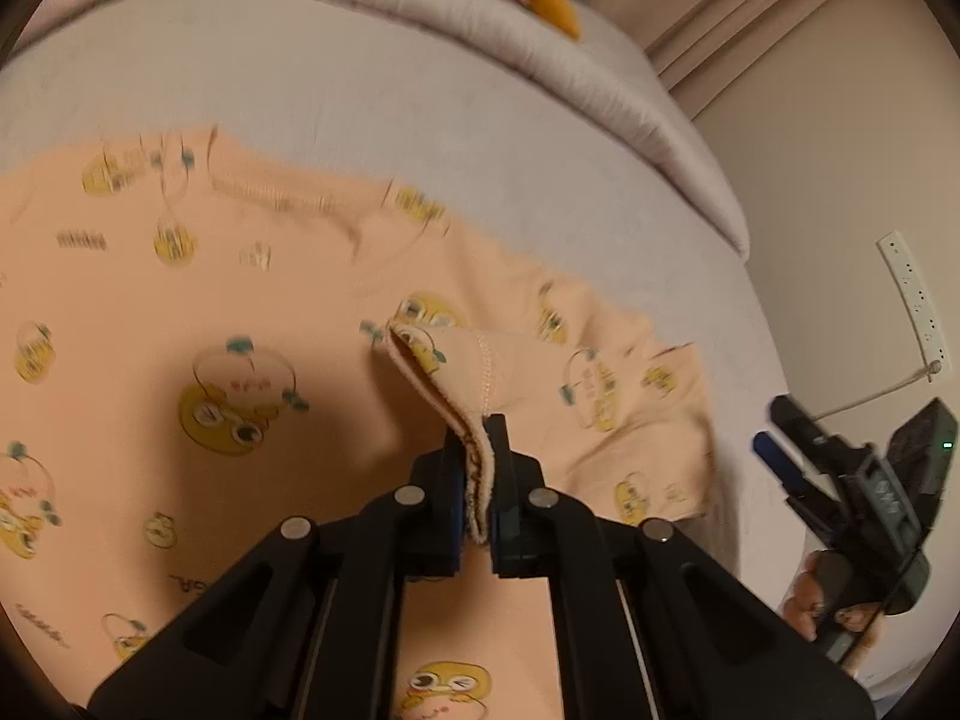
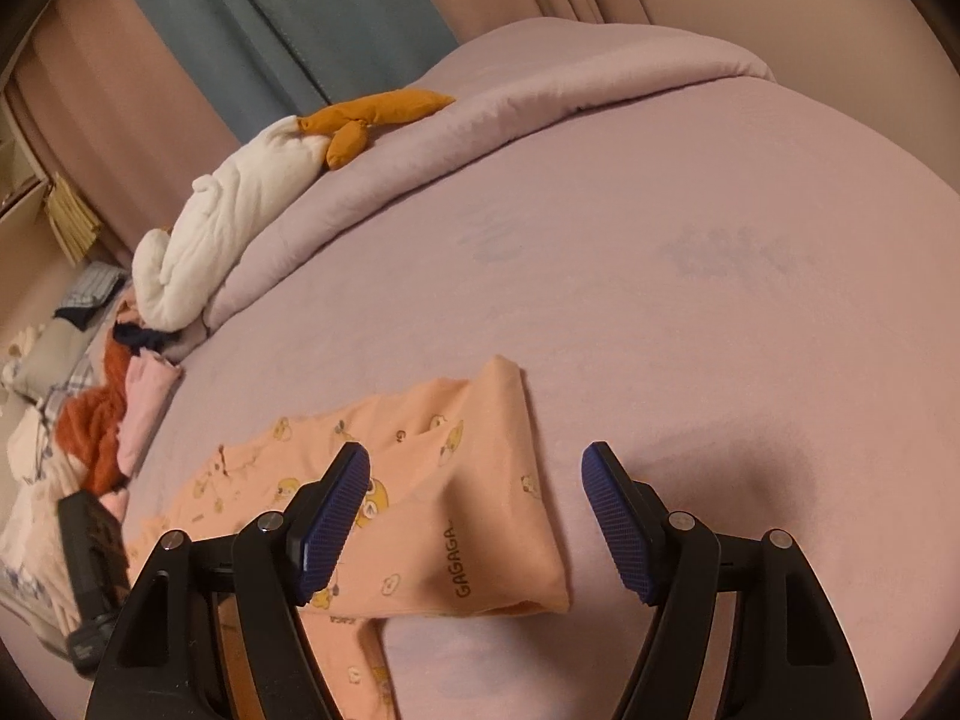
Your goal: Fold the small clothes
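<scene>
Left gripper (image 1: 478, 480) pinches the peach shirt's (image 1: 180, 312) cuff; right gripper (image 2: 474, 516) hangs released; best carry that sleeve flat across.

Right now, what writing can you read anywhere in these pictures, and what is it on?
"GAGAGA": printed on the folded peach cartoon-print garment, right wrist view.
Other small print on the garment: blurred or cut off, unreadable.
Marking on the right gripper's body: too blurred to read.

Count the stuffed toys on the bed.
1: a white and orange plush lying on the folded duvet at the far side. The clothes pile beside it may hide others.
</scene>
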A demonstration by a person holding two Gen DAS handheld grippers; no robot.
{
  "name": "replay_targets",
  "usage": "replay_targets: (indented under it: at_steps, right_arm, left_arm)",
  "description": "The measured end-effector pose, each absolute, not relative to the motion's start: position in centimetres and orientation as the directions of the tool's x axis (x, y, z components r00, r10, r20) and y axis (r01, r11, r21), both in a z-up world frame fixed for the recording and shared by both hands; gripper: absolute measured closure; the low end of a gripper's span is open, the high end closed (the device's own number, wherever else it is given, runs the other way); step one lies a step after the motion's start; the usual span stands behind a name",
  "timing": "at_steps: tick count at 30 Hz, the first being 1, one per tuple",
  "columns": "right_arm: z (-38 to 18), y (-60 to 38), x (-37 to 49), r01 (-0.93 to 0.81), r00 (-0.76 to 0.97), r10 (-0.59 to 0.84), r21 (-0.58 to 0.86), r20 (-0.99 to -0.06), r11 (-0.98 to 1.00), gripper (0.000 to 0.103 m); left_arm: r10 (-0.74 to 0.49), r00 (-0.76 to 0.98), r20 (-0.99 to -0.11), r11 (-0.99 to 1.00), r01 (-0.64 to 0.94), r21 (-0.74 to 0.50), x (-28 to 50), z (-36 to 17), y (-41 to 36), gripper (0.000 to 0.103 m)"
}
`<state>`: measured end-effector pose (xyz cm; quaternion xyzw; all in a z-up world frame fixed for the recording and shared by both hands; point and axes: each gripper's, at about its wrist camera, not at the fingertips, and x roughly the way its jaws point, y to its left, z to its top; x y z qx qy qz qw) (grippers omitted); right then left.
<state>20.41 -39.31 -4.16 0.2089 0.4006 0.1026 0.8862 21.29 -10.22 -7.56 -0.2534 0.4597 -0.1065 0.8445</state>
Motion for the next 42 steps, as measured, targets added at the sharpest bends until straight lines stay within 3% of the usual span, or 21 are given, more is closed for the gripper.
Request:
replay_targets:
  at_steps: [12, 42]
  right_arm:
    - [-4.4, -38.5, 20.8, -0.048, 0.637, 0.392, 0.473, -0.664, 0.88, 0.03]
    - [-5.1, -34.9, 21.3, -0.132, 0.564, 0.417, 0.421, -0.713, 0.897, 0.03]
  left_arm:
    - [-0.341, 0.68, -0.649, 0.878, -0.016, -0.478, 20.1, -0.7, -7.2, 0.099]
    - [-0.14, 0.75, -0.646, 0.92, -0.143, -0.365, 18.8, 2.2, -0.5, 0.099]
